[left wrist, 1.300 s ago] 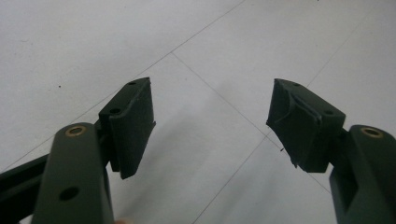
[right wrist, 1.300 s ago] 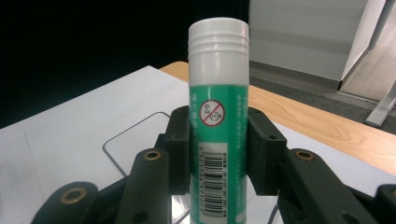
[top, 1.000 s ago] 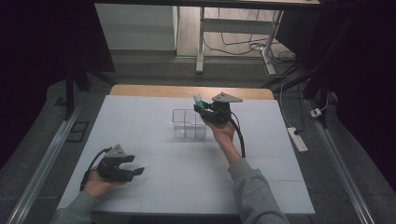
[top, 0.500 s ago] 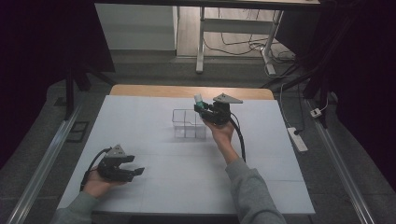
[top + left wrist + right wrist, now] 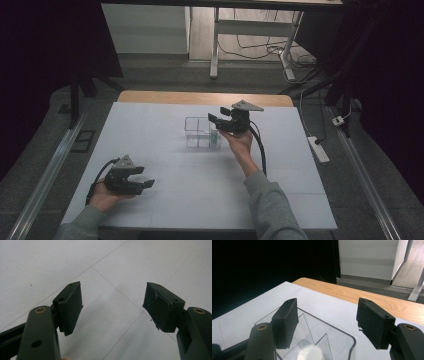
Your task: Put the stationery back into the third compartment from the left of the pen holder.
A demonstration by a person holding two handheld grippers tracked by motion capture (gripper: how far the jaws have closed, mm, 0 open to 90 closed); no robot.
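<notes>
Your right gripper (image 5: 216, 120), jaws wide and empty, hovers over the clear organiser (image 5: 200, 133); lift straight up, sparing the bottle (image 5: 214, 136) inside.

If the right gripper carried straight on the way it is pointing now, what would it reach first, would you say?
Probably nothing close. The right gripper is open and points over the clear plastic box, whose rim sits below its fingers, toward the far edge of the table. Depth is hard to judge, so it may skim the box.

Clear box (image 5: 199, 132) mid-table; small bottle (image 5: 214, 136) inside, right compartment; right claw (image 5: 216, 121) above; left claw (image 5: 145, 179) near-left.
</notes>
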